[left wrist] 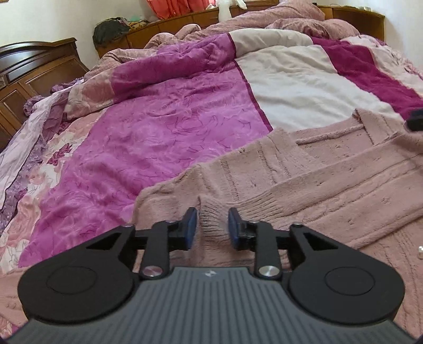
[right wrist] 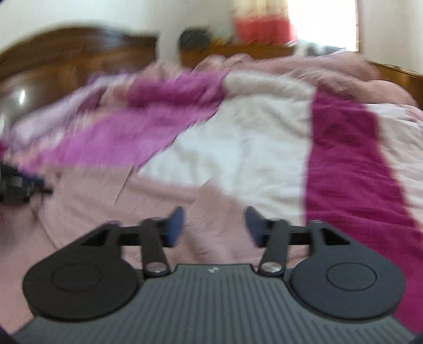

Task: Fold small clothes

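Observation:
A pale pink knitted sweater (left wrist: 304, 180) lies spread on the bed. In the left wrist view my left gripper (left wrist: 212, 229) hovers low over it, jaws open on either side of a ribbed cuff (left wrist: 211, 219), not closed on it. In the blurred right wrist view my right gripper (right wrist: 214, 225) is open over the sweater's far part (right wrist: 206, 211), holding nothing. The right gripper's tip shows at the left wrist view's right edge (left wrist: 416, 120). The left gripper shows at the right wrist view's left edge (right wrist: 15, 185).
The bed is covered by a purple, magenta and white quilt (left wrist: 164, 124). A rumpled pink blanket (left wrist: 264, 23) lies at the head. A wooden headboard and cabinet (left wrist: 34, 71) stand at left. A small white object (left wrist: 420, 251) lies on the sweater at right.

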Available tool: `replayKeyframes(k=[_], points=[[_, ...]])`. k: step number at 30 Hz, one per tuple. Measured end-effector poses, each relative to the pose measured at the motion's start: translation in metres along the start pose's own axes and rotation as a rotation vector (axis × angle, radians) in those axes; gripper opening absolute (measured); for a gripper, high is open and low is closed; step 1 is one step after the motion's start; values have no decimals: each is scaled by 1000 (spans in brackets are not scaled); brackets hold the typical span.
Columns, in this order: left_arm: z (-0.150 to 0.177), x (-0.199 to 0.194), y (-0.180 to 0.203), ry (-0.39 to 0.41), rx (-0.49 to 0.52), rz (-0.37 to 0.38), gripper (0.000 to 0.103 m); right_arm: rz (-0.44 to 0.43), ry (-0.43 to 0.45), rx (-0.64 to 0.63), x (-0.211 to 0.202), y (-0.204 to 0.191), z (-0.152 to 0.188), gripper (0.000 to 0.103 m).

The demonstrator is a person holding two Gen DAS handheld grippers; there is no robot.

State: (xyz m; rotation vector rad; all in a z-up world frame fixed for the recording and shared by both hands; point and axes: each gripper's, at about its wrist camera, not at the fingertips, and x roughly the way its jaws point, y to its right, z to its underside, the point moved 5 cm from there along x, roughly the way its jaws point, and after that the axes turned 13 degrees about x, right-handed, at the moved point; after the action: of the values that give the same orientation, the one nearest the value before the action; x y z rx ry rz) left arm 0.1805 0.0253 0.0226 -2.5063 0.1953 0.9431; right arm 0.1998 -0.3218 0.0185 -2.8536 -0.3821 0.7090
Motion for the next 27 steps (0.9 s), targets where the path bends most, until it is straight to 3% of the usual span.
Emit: replayKeyframes(k=[3, 7, 11, 14, 16, 19, 21, 27], points=[[2, -16, -11, 14, -41, -1, 46, 78, 26, 129, -18, 40, -7, 60], [-5, -37, -16, 62, -98, 11, 46, 233, -9, 251, -17, 86, 0, 61], [-17, -38, 0, 78, -85, 58, 46, 200, -64, 362, 0, 101, 11, 58], [-18, -28, 15, 66, -51, 63, 46, 123, -119, 310, 13, 86, 20, 11], [-13, -18, 23, 33, -40, 77, 46, 138, -59, 238, 5, 74, 20, 11], [2, -4, 27, -42, -15, 49, 46, 268, 24, 263, 0, 86, 19, 11], [11, -1, 27, -59, -15, 30, 47, 315, 11, 277, 5, 97, 25, 11], [12, -5, 23, -57, -20, 37, 47, 334, 1, 274, 3, 91, 24, 18]])
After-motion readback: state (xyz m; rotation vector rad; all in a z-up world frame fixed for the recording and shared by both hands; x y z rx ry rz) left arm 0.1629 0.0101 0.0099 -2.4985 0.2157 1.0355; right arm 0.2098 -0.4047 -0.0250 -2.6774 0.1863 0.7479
